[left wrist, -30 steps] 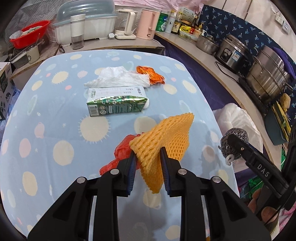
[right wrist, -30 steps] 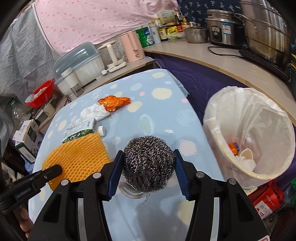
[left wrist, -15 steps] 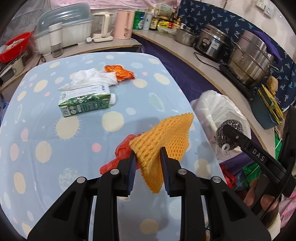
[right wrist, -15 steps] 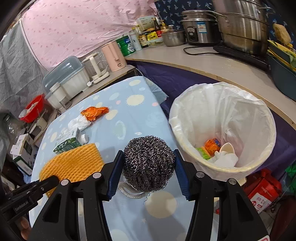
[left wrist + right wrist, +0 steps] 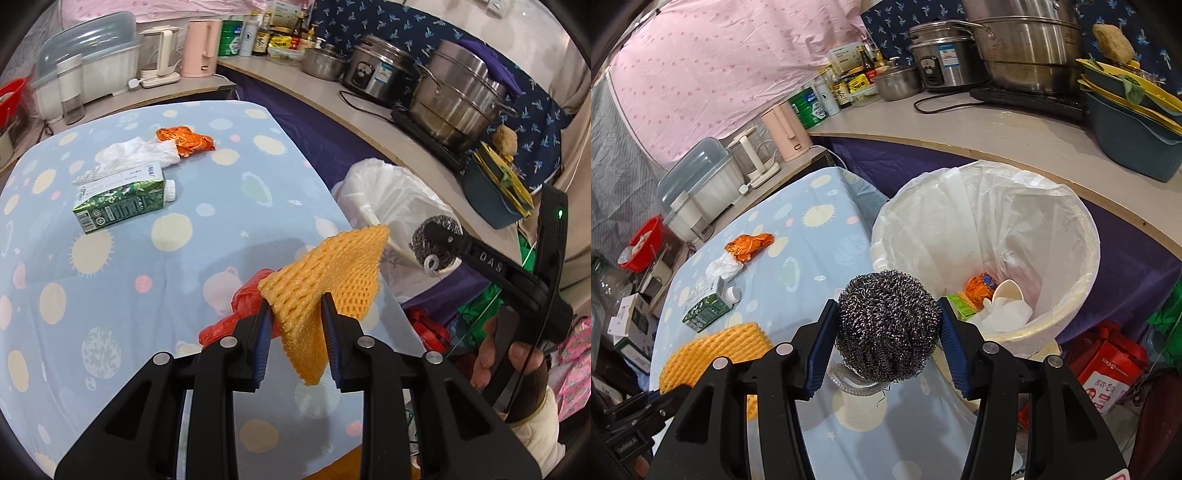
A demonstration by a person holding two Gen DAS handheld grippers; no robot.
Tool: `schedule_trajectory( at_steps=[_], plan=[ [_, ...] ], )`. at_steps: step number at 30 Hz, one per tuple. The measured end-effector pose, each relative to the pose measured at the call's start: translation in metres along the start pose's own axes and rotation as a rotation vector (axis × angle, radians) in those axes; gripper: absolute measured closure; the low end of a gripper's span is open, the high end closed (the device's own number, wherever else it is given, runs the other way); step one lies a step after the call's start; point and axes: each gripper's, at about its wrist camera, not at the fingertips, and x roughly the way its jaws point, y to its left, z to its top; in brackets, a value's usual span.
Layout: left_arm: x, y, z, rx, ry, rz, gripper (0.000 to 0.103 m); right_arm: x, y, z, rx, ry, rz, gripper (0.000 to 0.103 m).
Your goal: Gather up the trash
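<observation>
My left gripper (image 5: 295,314) is shut on an orange foam net (image 5: 328,273) and holds it above the table's right edge; the net also shows in the right wrist view (image 5: 713,350). My right gripper (image 5: 886,325) is shut on a steel wool scrubber (image 5: 886,325) close to the rim of a white-lined trash bin (image 5: 1071,229); it also shows in the left wrist view (image 5: 436,240). The bin (image 5: 391,192) holds some trash. On the table lie a green carton (image 5: 118,203), white tissue (image 5: 136,151), an orange wrapper (image 5: 184,138) and a red plastic bag (image 5: 236,310).
The table has a light blue spotted cloth (image 5: 92,266). A counter (image 5: 997,140) behind the bin holds metal pots (image 5: 1015,44), bottles and a blue basin (image 5: 1126,129). Red bags (image 5: 1108,369) lie on the floor beside the bin.
Both grippers have moved right toward the trash bin with their loads. The bin now looks larger and closer in both views.
</observation>
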Motion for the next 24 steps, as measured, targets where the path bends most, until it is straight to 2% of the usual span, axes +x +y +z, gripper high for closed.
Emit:
schedule_trajectory(
  at_steps=[2,6,8,9,14,19,24],
  plan=[
    [0.008,0.001,-0.004,0.000,0.021,0.022,0.068,0.001,0.000,-0.001,-0.001,0.004,-0.001,0.052],
    [0.020,0.009,-0.013,-0.019,0.065,0.044,0.061,0.002,-0.001,-0.002,-0.004,0.009,0.001,0.052],
    [0.024,0.011,-0.016,-0.025,0.076,0.057,0.051,0.003,0.000,-0.001,-0.005,0.010,0.001,0.052],
    [0.025,0.013,-0.016,-0.027,0.078,0.061,0.050,0.003,0.000,-0.002,-0.005,0.009,0.000,0.052],
    [0.026,0.015,-0.018,-0.041,0.086,0.059,0.049,0.004,0.003,-0.002,-0.012,0.010,0.000,0.052],
    [0.019,0.004,-0.015,-0.002,0.063,0.034,0.049,0.002,0.007,-0.002,-0.020,0.011,0.000,0.052],
    [0.025,0.000,-0.015,-0.010,0.084,0.018,0.049,0.001,0.009,-0.006,-0.035,0.019,-0.007,0.052]
  ],
)
